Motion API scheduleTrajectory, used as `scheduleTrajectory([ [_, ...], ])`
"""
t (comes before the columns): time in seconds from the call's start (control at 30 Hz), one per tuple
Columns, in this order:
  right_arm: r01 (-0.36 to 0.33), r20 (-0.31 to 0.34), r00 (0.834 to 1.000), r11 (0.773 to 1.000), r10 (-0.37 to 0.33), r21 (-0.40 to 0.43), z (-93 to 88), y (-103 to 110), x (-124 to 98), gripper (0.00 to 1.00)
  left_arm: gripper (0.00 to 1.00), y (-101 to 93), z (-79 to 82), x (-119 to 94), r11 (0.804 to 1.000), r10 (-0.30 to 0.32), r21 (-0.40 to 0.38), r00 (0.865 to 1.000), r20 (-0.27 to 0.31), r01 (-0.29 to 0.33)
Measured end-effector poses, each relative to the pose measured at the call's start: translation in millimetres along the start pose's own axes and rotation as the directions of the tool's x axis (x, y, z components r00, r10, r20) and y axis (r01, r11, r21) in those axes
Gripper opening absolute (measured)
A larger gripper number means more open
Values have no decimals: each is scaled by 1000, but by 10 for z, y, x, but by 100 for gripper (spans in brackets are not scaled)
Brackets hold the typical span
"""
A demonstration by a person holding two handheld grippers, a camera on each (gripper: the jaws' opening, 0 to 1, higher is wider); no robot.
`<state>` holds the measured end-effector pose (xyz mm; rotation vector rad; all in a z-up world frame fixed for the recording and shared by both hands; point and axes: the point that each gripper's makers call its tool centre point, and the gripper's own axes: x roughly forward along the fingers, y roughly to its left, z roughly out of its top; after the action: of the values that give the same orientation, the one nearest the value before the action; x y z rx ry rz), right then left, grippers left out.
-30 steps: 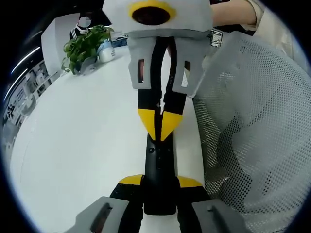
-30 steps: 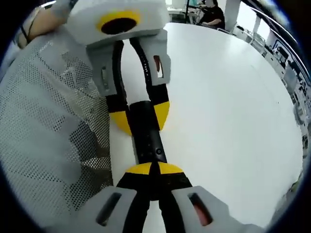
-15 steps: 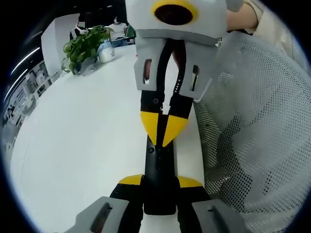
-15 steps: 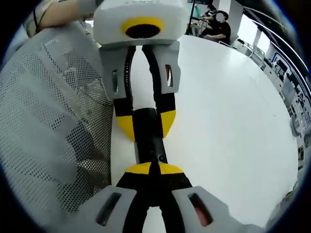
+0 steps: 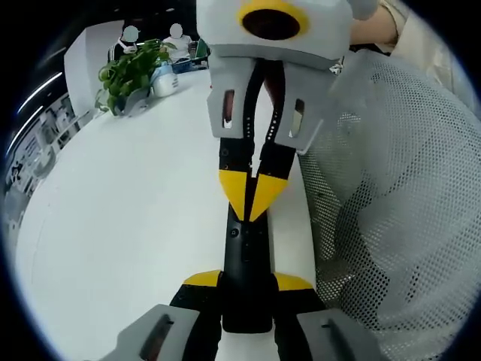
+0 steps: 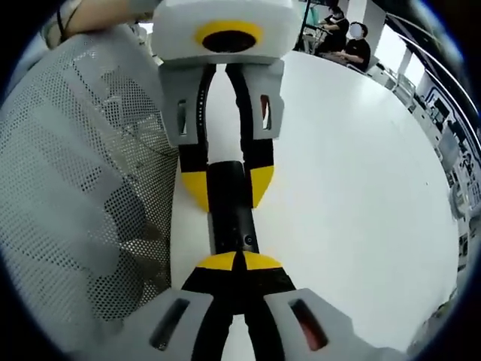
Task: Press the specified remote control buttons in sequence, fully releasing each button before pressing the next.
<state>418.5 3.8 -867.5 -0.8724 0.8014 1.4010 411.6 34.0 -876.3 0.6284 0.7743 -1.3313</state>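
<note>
The black remote control (image 5: 244, 263) lies lengthwise on the white surface (image 5: 128, 226), running up from the bottom centre of the left gripper view. The left tool (image 5: 246, 282) pinches its near end: the two yellow-tipped jaws sit tight against the remote's sides at the lower centre of the frame. A small round button shows on the remote's top face just above that grip.

The right tool (image 5: 252, 192) comes down from the top centre of the same view, its yellow tips pressed together into a point that rests on the far end of the remote.

In the right gripper view the arrangement is mirrored. The right tool (image 6: 239, 261) rises from the bottom centre with its jaws closed, tips meeting over the remote control (image 6: 231, 214), which stretches upward through the middle of the frame. The left tool (image 6: 229, 188) reaches in from the top centre and clamps the remote's far end between its yellow pads.

A sleeve of white perforated mesh fabric (image 5: 391, 203) fills the right side of the left gripper view and the left side of the right gripper view.

In the upper left of the left gripper view a white pot (image 5: 163, 81) stands at the far edge of the surface, holding a leafy green plant (image 5: 129, 75). People sit beyond the surface in the upper right of the right gripper view.
</note>
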Motion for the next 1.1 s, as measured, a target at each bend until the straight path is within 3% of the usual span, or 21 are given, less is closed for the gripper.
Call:
scheduleTrajectory([
  [0.27, -3, -15, 1000, 1000, 4, 19, 5, 1, 17, 0, 25, 0, -3, -2, 1000, -1, 1, 1000, 0, 1],
  [0.47, 45, -5, 999, 999, -45, 16, -7, 6, 9, 0, 25, 3, -4, 1, 1000, 0, 6, 1000, -4, 0],
  [0.6, 63, 48, 996, 983, -72, 174, -6, -15, 4, 0, 25, -1, -3, 1, 1000, 2, 7, 1000, -6, -2],
  [0.7, 84, 88, 991, 974, -104, 211, -16, -17, -10, 0, 25, -4, 0, 1, 1000, 4, 9, 1000, -9, -4],
  [1.0, 100, 68, 991, 973, -116, 210, -6, -6, -15, 0, 25, -1, 2, 2, 1000, 4, 2, 1000, -4, -4],
  [1.1, 112, 53, 991, 972, -125, 208, -41, -2, -34, 5, 25, 1, 3, 2, 1000, 2, 2, 1000, -4, -2],
])
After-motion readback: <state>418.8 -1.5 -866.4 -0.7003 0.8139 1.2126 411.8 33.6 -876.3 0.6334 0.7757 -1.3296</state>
